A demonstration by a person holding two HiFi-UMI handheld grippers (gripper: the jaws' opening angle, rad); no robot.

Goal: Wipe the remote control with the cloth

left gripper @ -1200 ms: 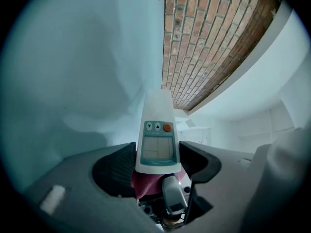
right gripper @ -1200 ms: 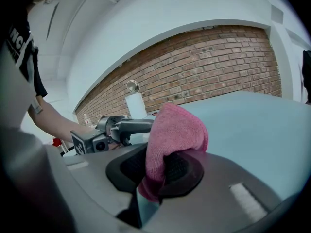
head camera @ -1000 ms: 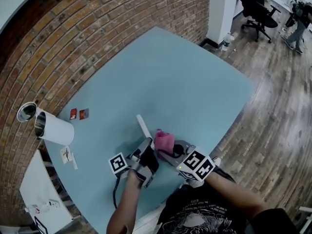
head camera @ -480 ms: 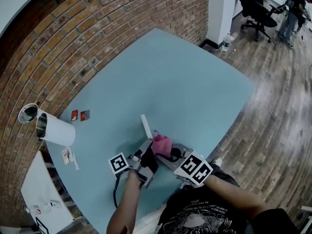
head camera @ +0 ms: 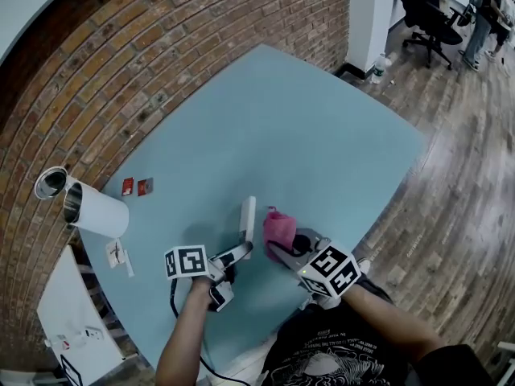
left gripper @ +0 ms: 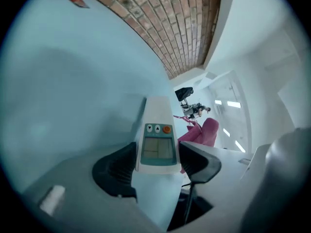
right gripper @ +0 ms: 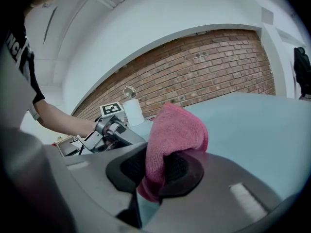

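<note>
You hold the remote (left gripper: 156, 130) clamped in your left gripper (left gripper: 158, 155), the cloth (right gripper: 175, 130) pinched in your right gripper (right gripper: 158, 171) just beside it; the wiping itself looks still ahead.

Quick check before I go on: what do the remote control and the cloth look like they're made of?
Remote control: looks like hard white plastic, smooth with a matte finish, judging by its rigid moulded edges, flat grey display window and small inset buttons. Cloth: pink fabric, probably microfibre or terry; a fuzzy nap shows on its surface and it bunches into soft folds.
</note>
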